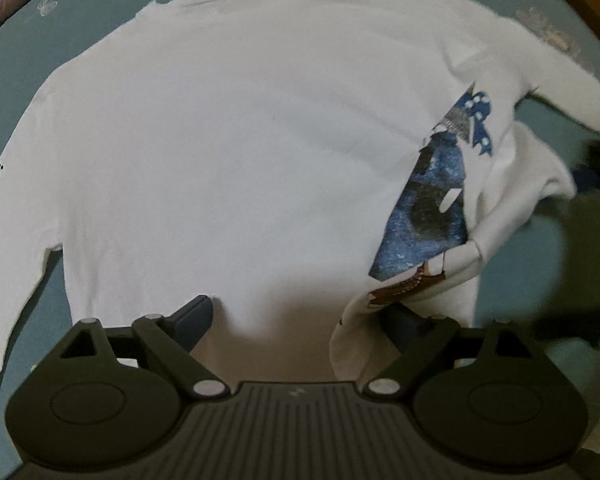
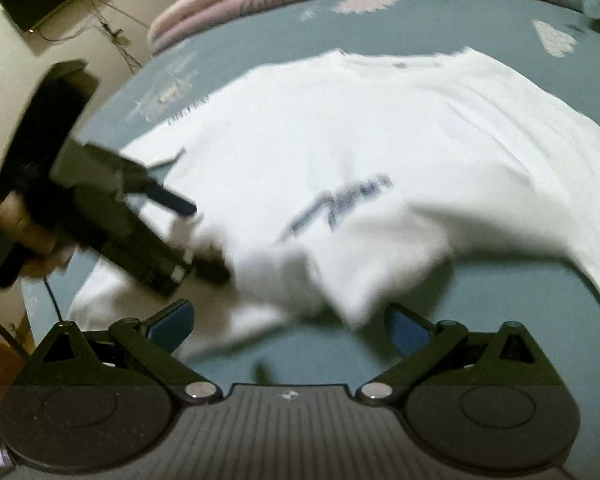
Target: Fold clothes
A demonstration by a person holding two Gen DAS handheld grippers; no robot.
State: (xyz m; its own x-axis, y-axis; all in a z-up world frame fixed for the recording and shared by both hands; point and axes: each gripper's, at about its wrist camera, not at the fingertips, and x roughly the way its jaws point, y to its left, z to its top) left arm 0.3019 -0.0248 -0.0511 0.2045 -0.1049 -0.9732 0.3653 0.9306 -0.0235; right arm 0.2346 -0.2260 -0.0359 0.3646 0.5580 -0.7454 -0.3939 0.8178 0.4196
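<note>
White shirt (image 1: 228, 152) spread beyond left gripper (image 1: 296, 320), jaws apart, seemingly clear of it

The shirt (image 1: 228, 152) is soft matt white cloth with a grainy blue print. The bedsheet (image 1: 16, 60) is smooth teal cloth. The left gripper (image 1: 300, 320) is matt black plastic with shiny metal pins.

White shirt (image 2: 340, 152) print motion-blurred; left sleeve (image 1: 4, 208) edge-cropped.
</note>
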